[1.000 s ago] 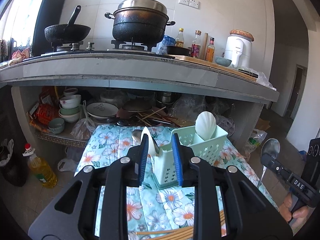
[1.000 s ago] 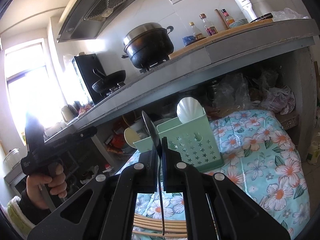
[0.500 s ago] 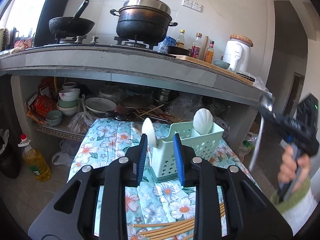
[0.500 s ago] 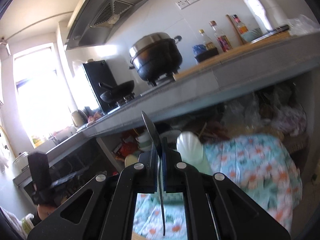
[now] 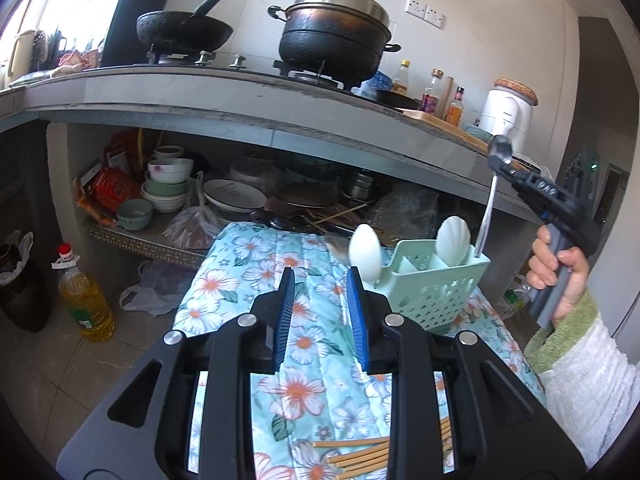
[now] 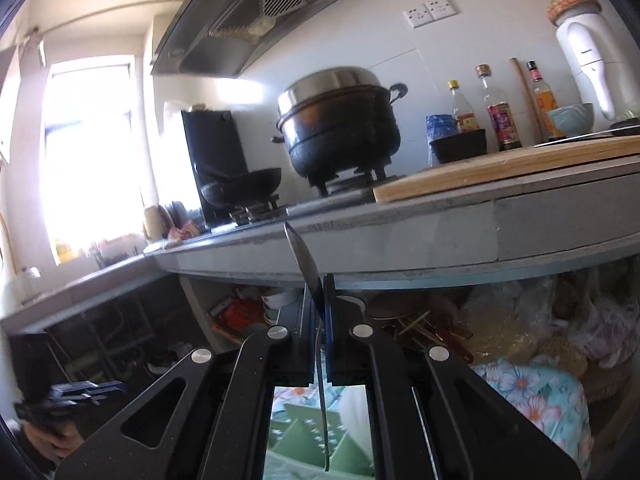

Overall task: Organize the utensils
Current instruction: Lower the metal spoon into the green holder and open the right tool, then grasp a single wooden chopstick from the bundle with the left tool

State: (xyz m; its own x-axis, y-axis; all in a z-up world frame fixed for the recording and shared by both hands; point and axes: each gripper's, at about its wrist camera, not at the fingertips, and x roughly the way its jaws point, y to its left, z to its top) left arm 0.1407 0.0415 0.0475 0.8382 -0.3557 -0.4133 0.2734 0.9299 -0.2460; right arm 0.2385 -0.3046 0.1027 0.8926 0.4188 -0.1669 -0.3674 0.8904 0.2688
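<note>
A mint-green caddy (image 5: 434, 286) stands on the flowered cloth (image 5: 240, 268), with a white spoon (image 5: 364, 254) and a shell-shaped white spoon (image 5: 452, 238) upright in it. My right gripper (image 5: 505, 168) is shut on a metal spoon (image 5: 486, 216), bowl up. The spoon's handle hangs down to the rim of the caddy's right-hand compartment. In the right wrist view that metal spoon (image 6: 320, 380) is pinched in my right gripper (image 6: 319, 294), above the caddy (image 6: 300, 446). My left gripper (image 5: 322, 300) stands open over the cloth, left of the caddy, with nothing between its pads. Chopsticks (image 5: 356, 458) lie near the front.
A grey counter (image 5: 248, 100) carries a black pot (image 5: 334, 36), a wok (image 5: 184, 32), bottles and a white appliance (image 5: 506, 110). The shelf below holds stacked bowls (image 5: 166, 184) and plates. An oil bottle (image 5: 84, 296) stands on the floor at the left.
My right gripper has risen and swung in over the caddy with the spoon, whose handle now reaches the caddy's rim. My left gripper has drifted left, off the caddy.
</note>
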